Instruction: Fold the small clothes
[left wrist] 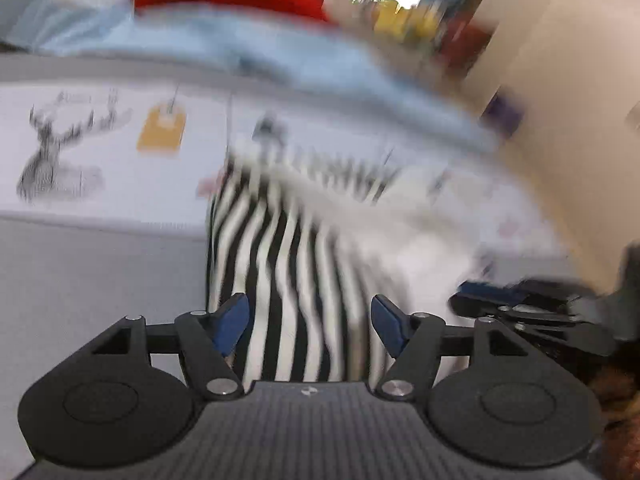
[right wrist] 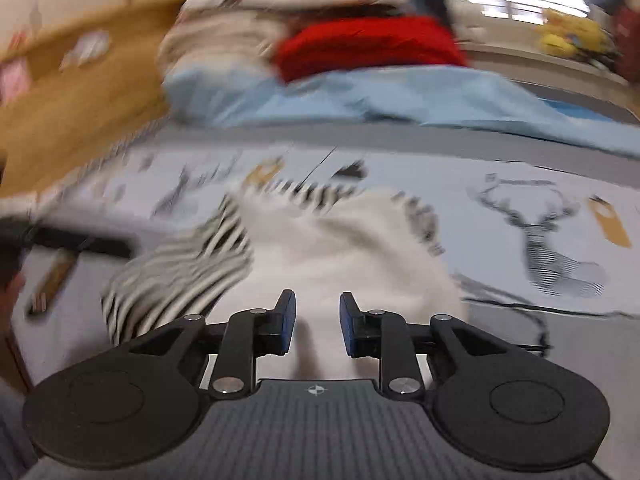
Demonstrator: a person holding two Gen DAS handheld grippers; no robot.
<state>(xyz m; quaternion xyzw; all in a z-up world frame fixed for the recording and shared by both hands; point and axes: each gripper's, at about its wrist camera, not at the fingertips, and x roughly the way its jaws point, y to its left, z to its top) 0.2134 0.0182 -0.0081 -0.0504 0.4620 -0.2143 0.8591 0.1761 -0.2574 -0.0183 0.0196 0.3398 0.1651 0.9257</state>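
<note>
Left wrist view: the left gripper (left wrist: 310, 326) has its blue pads spread wide with nothing pinched; the black-and-white striped cotton garment (left wrist: 288, 280) runs up between them toward twelve o'clock. At three o'clock the right gripper (left wrist: 516, 304) shows as a dark blur near the cloth's white part.

From the right wrist, the right gripper (right wrist: 317, 326) stands about half open, gripping nothing that I can see, over the garment's plain white panel (right wrist: 344, 256); the stripes bunch toward ten o'clock. The piece lies crumpled on the grey deer-print bed sheet (right wrist: 560, 240), a pale blue quilt (right wrist: 400, 96) and red knit (right wrist: 368, 44) beyond.

I'd say pinch two matching corners, lift together and pull taut before laying it flat.
</note>
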